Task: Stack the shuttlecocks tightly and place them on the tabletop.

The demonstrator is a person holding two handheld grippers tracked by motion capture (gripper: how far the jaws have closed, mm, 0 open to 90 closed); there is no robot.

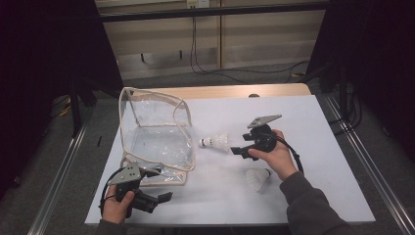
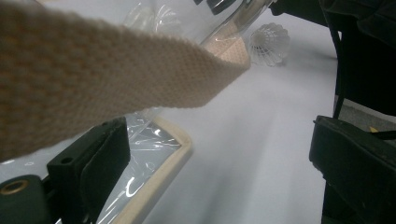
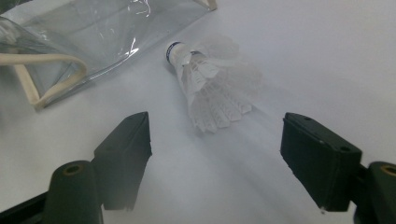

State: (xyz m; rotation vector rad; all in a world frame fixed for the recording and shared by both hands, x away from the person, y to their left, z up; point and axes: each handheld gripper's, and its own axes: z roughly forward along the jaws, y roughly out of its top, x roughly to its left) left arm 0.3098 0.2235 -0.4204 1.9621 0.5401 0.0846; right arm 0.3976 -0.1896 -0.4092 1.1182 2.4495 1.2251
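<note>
With the left gripper standing wide open by the clear plastic zip bag with beige trim near the table's left edge, the right gripper, jaws wide and empty, lines up on the white feathered shuttlecock lying mid-table, so the next move likely calls for advancing and closing gently on its feathers.

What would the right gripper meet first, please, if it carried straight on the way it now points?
Most likely the shuttlecock lying on the white table, just ahead of the right gripper and between its open jaws. The clear bag lies off to one side; exact depth is hard to judge.
</note>
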